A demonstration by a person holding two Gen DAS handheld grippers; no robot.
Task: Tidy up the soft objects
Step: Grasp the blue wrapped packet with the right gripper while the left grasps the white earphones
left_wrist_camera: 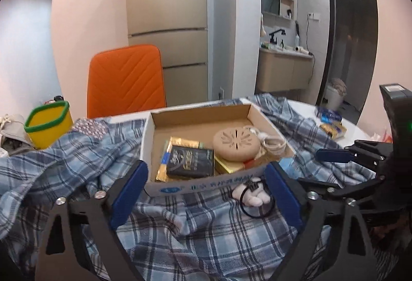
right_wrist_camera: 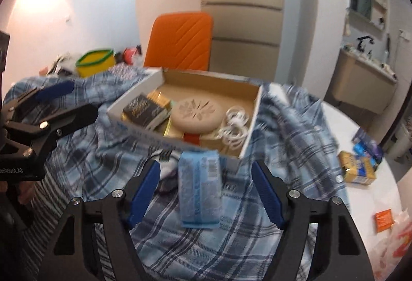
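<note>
A blue plaid cloth (left_wrist_camera: pixel 206 237) is spread rumpled over the table, also in the right wrist view (right_wrist_camera: pixel 195 250). A cardboard box (left_wrist_camera: pixel 200 187) sits on it, holding a dark packet (left_wrist_camera: pixel 190 161), a round tan disc (left_wrist_camera: pixel 235 144) and a white cable (left_wrist_camera: pixel 273 142). A small pink plush with a black hair tie (left_wrist_camera: pixel 253 194) lies in front of the box. My left gripper (left_wrist_camera: pixel 206 191) is open around the box's near wall. A light blue tissue pack (right_wrist_camera: pixel 199 191) lies between the fingers of my open right gripper (right_wrist_camera: pixel 206 191), untouched by them.
An orange chair (left_wrist_camera: pixel 126 80) stands behind the table. A yellow bin with a green rim (left_wrist_camera: pixel 49 124) is at the far left. Snack packets (right_wrist_camera: pixel 360 162) and an orange packet (right_wrist_camera: pixel 383 220) lie on the white table at right.
</note>
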